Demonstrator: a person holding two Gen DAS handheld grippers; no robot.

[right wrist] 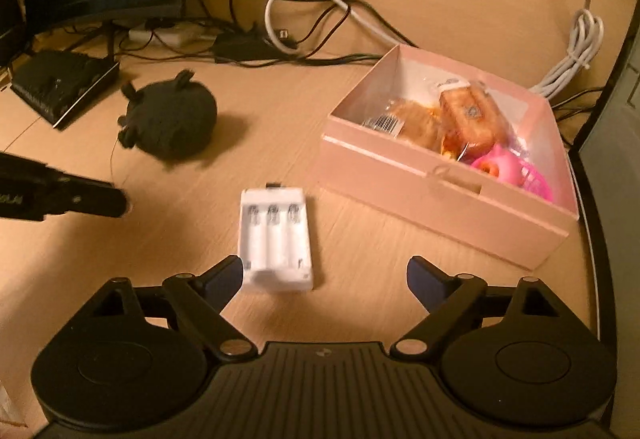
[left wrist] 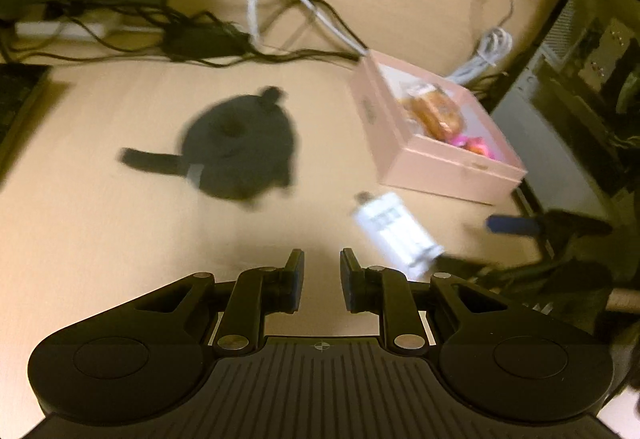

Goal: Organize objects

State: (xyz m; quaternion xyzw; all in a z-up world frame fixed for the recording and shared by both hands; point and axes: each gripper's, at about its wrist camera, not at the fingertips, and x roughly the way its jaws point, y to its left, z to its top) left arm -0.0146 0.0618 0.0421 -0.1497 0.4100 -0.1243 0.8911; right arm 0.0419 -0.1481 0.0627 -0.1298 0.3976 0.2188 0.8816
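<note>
**Box part filled, two things left on the bench**

My right tool (right wrist: 325,275) is spread wide and holds nothing. The white battery case (right wrist: 276,239) lies flat on the bench (right wrist: 168,239) just ahead of it, its near end beside my left-hand finger and not between the pads. My left tool (left wrist: 322,275) has its pads drawn close with a narrow gap, and nothing is pinched there. From it the case (left wrist: 394,233) sits ahead and to the right.

The pink box (right wrist: 436,195) stands ahead and to the right of my right tool, near the case but apart from it. Inside I see wrapped snacks (right wrist: 468,119) and a pink toy (right wrist: 508,167), so I judge that part of the sorting is done.

Still out on the bench are the case and the dark plush (right wrist: 170,119), which sits farther off, ahead and to the left of my right tool and straight ahead of my left (left wrist: 240,143). The cables (right wrist: 312,23) at the back look like fixtures, though I can't be sure.

I judge the case is next, and my right tool would need to shift left to straddle it.
</note>
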